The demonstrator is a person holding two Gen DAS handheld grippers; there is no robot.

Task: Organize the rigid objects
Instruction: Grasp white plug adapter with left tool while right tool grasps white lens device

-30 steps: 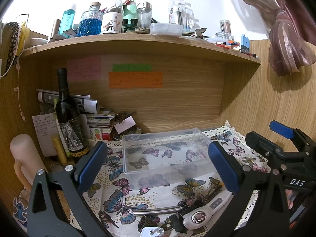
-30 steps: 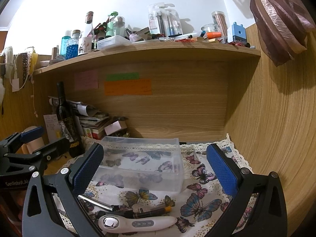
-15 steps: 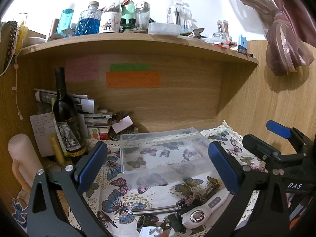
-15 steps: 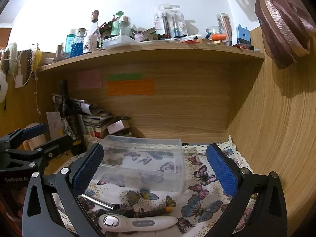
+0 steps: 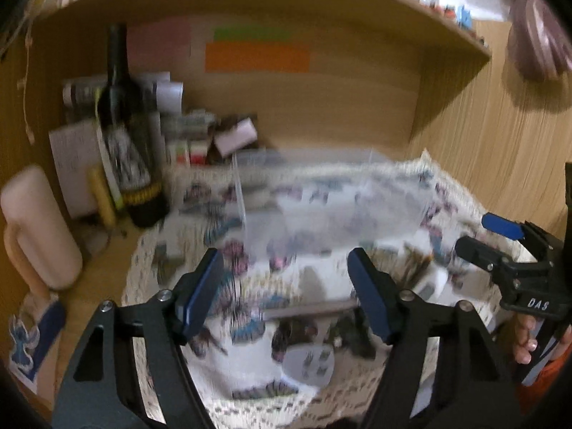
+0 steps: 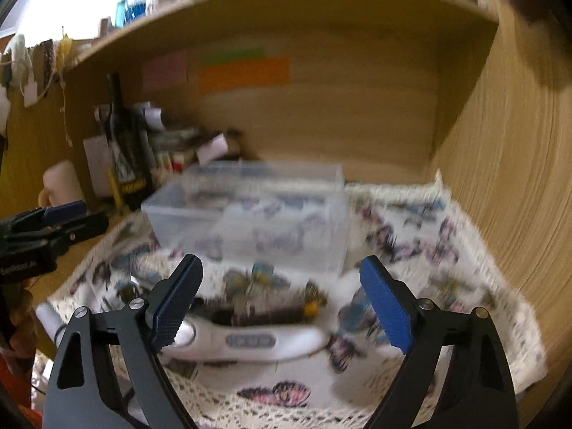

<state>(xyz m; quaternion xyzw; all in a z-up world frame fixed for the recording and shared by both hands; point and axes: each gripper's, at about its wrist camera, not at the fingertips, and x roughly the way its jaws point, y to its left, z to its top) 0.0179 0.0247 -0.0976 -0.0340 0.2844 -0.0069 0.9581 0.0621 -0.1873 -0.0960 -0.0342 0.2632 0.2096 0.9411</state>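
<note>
Looking along the left gripper [image 5: 286, 286], we see its blue-padded jaws closing with nothing pressed between them; below them lie a butterfly-print cloth [image 5: 250, 386], a slim metal rod [image 5: 307, 311] and a small white device [image 5: 309, 361], all blurred. Beyond stands a clear plastic bin [image 5: 321, 207], open-topped and upright on the cloth. At far right of this view the right gripper [image 5: 500, 239] appears, with fingers [image 5: 523, 339] of the person's hand on its handle.

Along the right gripper [image 6: 282, 296] we see its jaws likewise closing, released, with no pad pressing on anything. Between and below them lies a white handheld device [image 6: 250, 339], lengthwise across the view, with a dark pen-like object [image 6: 264, 311] just behind it; whether the left pad touches the device we cannot tell. The bin [image 6: 250, 221] sits behind these, near the back wall of the wooden alcove. The left gripper [image 6: 53, 225] shows at the left edge.

A dark wine bottle [image 5: 125, 136] stands upright at left of the surface, beside stacked papers, with coloured notes [image 5: 257, 57] on the back wall.
</note>
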